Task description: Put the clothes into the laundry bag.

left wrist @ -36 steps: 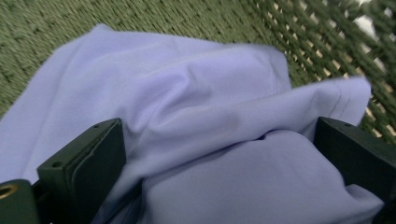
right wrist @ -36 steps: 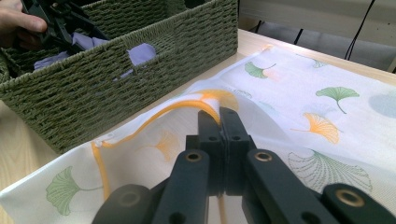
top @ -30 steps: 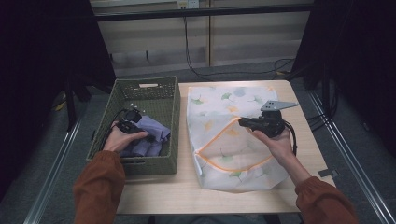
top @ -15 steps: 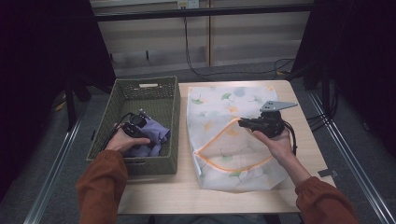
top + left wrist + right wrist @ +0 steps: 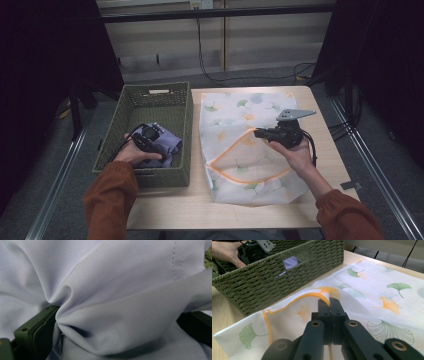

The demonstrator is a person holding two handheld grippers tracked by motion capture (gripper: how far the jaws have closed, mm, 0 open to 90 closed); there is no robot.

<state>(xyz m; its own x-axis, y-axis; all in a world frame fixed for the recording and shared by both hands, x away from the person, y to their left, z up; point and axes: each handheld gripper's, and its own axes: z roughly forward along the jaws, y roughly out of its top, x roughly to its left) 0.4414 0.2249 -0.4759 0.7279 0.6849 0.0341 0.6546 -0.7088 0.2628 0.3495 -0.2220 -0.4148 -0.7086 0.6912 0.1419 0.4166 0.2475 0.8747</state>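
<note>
Lavender cloth (image 5: pixel 167 145), soft and crumpled, lay in the woven green basket (image 5: pixel 182 130) at the table's left, bunched between the jaws of the left gripper (image 5: pixel 150 137), which had closed on a fold. The right gripper (image 5: pixel 329 307) pinched the orange-trimmed edge of the white leaf-printed mesh bag (image 5: pixel 235 115), jaws fully together, lifting its mouth. That opening faced the basket, the bag's long axis running away from the person, so the left hand's load sat nearer.
</note>
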